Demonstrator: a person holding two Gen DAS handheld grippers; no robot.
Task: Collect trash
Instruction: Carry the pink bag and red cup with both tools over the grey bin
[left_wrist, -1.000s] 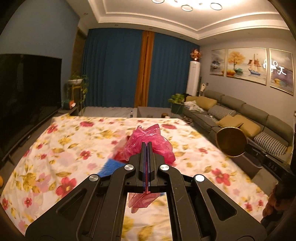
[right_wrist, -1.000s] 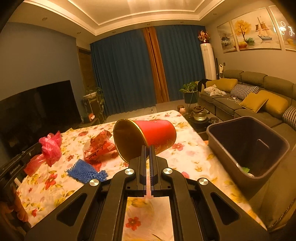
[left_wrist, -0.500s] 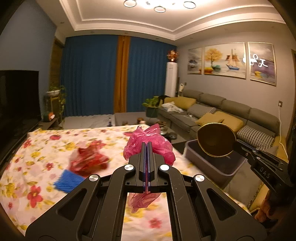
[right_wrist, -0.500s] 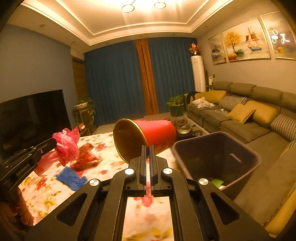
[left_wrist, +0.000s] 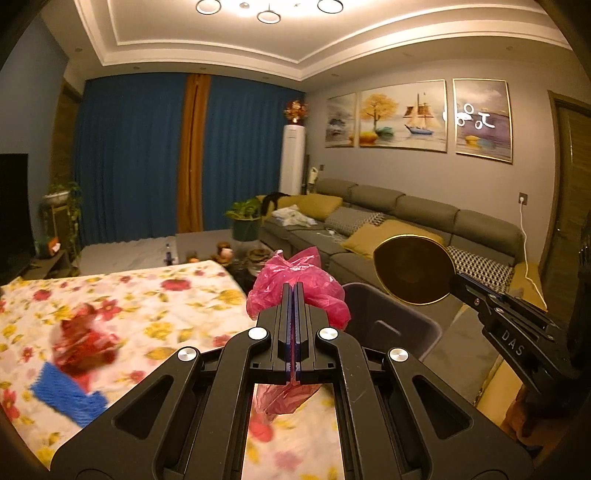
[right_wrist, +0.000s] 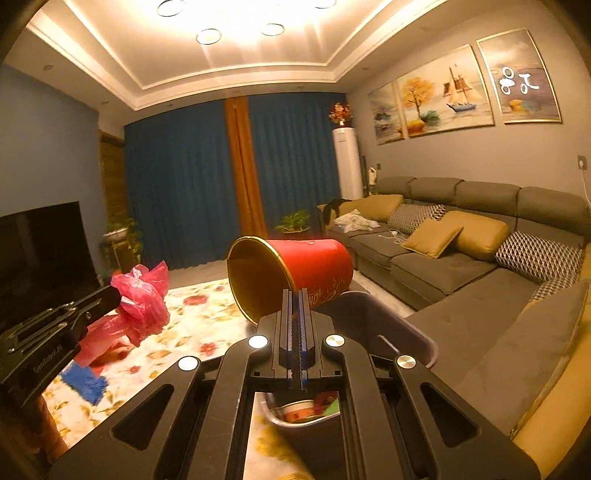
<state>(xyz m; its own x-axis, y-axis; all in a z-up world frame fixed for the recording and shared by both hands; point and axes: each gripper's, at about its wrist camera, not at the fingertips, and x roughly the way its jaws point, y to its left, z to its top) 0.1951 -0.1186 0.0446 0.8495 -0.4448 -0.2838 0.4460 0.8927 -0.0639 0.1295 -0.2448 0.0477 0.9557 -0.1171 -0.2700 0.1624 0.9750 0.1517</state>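
My left gripper (left_wrist: 293, 291) is shut on a crumpled pink plastic bag (left_wrist: 299, 288) and holds it in the air beside the table's right edge, near the dark bin (left_wrist: 391, 325). My right gripper (right_wrist: 297, 299) is shut on the rim of a red paper cup (right_wrist: 310, 273) with a gold inside, held on its side above the bin (right_wrist: 399, 332). The cup's gold mouth (left_wrist: 412, 271) shows in the left wrist view, over the bin. The pink bag (right_wrist: 142, 299) also shows at the left of the right wrist view. The bin holds some trash (right_wrist: 314, 406).
The table has a floral cloth (left_wrist: 147, 295). On it lie a red wrapper (left_wrist: 85, 347) and a blue mesh piece (left_wrist: 66, 395). A grey sofa (right_wrist: 461, 266) with cushions runs along the right wall. A TV (right_wrist: 40, 258) stands at the left.
Both grippers have swung right from over the table toward the bin, carrying the pink bag and the red cup. The cup is now above the bin's opening.
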